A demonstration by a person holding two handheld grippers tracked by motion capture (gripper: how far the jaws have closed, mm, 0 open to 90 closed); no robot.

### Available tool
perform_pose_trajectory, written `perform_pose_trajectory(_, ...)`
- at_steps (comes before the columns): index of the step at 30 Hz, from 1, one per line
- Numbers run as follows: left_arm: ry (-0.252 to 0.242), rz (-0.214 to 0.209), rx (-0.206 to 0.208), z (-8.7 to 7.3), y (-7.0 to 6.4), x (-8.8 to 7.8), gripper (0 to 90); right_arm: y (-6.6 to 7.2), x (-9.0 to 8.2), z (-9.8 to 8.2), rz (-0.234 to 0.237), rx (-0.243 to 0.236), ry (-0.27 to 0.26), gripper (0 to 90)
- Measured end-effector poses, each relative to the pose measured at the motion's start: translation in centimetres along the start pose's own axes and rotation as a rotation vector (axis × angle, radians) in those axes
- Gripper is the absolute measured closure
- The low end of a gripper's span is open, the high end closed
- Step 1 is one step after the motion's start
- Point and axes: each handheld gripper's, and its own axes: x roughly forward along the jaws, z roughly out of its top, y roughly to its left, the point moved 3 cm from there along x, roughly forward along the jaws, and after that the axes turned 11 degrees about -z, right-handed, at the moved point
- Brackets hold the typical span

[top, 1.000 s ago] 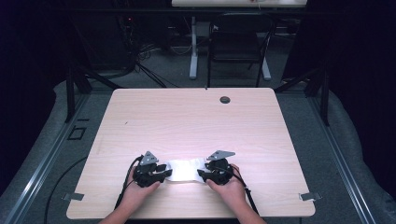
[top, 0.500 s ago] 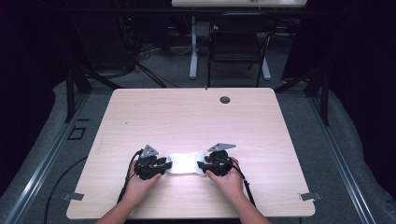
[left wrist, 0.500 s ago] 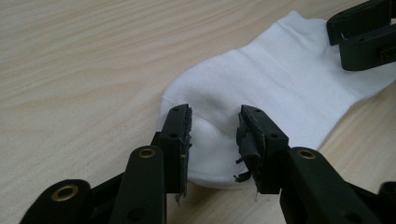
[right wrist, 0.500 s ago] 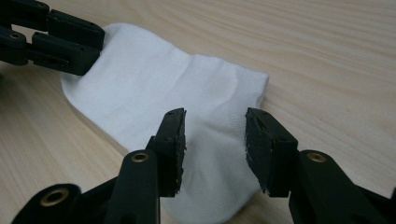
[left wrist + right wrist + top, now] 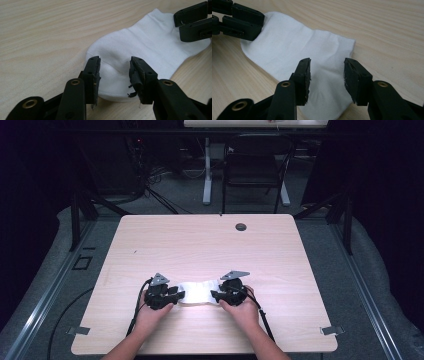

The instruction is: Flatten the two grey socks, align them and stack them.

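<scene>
Lying flat on the table [image 5: 300, 270], the sock [image 5: 199, 292] sits near the front edge, at about 6 o'clock from the table's middle, with your left gripper [image 5: 176, 295] at its 9 o'clock end and your right gripper [image 5: 216, 296] at its 3 o'clock end. Both sets of jaws stand apart over the cloth with nothing pinched; the left jaws have just been opening, the right likewise. Risk noted: closing from here, the pads may catch only the top layer, or bunch the fabric, because each end lies slack between them.
</scene>
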Motion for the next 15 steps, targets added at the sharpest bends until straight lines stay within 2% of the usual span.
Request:
perform_pose_trajectory(4,-0.011,0.007,0.005,0.2,-0.2,-0.3,54.6,0.1,-0.4,0.3,-0.003,-0.007,0.002,53.4)
perform_pose_trajectory(5,-0.017,0.011,0.007,0.2,-0.2,-0.5,50.2,0.3,-0.8,0.5,-0.008,-0.023,-0.006,51.7)
perform_pose_trajectory(9,-0.044,0.023,0.018,0.5,-0.3,-1.1,48.4,0.6,-1.4,0.9,-0.013,-0.038,-0.025,48.1)
perform_pose_trajectory(12,-0.03,0.038,0.033,0.7,-0.6,-1.7,48.3,0.9,-2.1,1.3,-0.012,-0.056,-0.033,45.3)
perform_pose_trajectory(15,-0.04,0.024,0.054,0.9,-1.1,-2.4,47.9,1.1,-2.9,1.4,-0.008,-0.059,-0.053,44.5)
